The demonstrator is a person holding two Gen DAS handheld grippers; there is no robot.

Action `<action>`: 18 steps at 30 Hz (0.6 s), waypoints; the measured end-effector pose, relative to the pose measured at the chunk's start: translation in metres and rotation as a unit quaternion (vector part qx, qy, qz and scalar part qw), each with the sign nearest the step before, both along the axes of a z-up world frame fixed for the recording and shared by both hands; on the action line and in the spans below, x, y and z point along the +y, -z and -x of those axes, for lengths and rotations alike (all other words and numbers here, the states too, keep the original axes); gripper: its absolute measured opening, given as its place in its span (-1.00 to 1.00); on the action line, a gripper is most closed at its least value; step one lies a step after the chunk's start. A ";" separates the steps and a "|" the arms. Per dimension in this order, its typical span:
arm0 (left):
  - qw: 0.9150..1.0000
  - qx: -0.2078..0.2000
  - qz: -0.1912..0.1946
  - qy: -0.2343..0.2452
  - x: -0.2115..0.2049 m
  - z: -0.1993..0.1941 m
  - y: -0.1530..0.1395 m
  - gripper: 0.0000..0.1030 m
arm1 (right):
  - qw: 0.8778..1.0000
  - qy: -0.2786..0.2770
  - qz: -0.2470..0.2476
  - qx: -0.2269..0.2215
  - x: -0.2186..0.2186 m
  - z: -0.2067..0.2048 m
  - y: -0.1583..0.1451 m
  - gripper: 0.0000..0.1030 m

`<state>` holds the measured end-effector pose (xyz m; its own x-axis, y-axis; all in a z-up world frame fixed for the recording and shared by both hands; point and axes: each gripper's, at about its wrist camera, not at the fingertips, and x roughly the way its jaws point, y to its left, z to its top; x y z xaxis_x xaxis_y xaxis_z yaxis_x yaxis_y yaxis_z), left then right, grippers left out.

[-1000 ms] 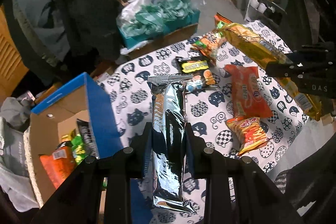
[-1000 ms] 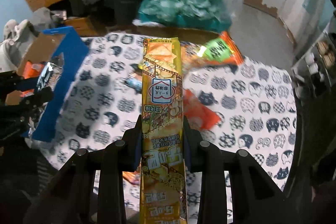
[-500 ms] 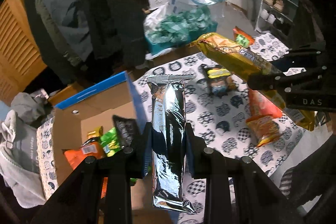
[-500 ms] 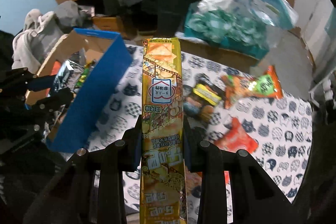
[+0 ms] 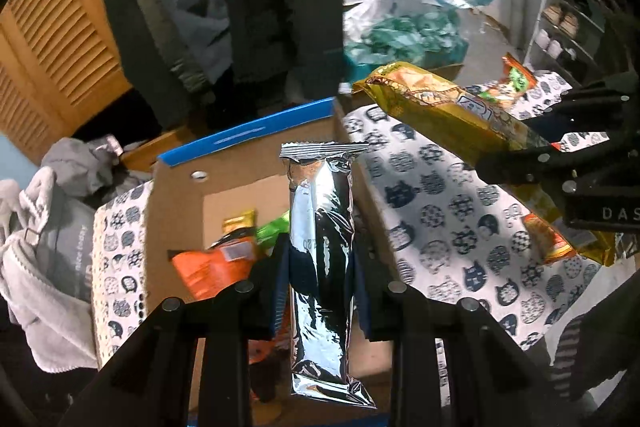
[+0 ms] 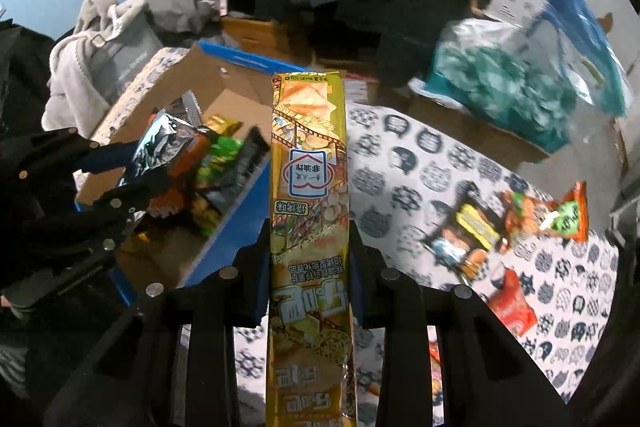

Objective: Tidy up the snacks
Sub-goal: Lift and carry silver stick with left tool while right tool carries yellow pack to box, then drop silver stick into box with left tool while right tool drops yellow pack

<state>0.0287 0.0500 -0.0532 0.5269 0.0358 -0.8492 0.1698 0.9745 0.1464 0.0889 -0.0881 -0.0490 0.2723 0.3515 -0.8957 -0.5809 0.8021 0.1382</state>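
A shiny silver snack pack [image 5: 321, 247] points toward 12 o'clock over the cardboard box [image 5: 176, 195]. A long yellow snack pack [image 6: 310, 211] does too.

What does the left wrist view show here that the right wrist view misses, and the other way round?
Only the left wrist view shows the shoe rack at far right. Only the right wrist view shows the black-and-yellow packet and the red packet lying on the cat-print cloth. Both show the cardboard box holding snacks, the left gripper shut on a silver packet, and the right gripper shut on a long yellow packet.
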 end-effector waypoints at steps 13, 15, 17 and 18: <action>0.998 0.014 0.009 -0.060 0.071 0.002 0.017 -0.44 | 0.999 -0.040 -0.007 0.026 0.073 -0.008 0.010 -0.42; 0.997 0.020 0.009 -0.072 0.081 0.001 0.022 -0.44 | 0.999 -0.044 -0.006 0.029 0.082 -0.008 0.013 -0.42; 0.996 0.023 0.010 -0.081 0.089 0.001 0.026 -0.44 | 0.998 -0.045 -0.007 0.034 0.090 -0.010 0.015 -0.42; 0.996 0.025 0.012 -0.084 0.092 0.002 0.027 -0.44 | 0.998 -0.046 -0.009 0.039 0.096 -0.011 0.017 -0.42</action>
<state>0.0270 0.1425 -0.0805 0.4720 0.0998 -0.8759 0.0096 0.9929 0.1183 0.0997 0.0079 -0.0656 0.1688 0.3885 -0.9058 -0.6385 0.7433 0.1998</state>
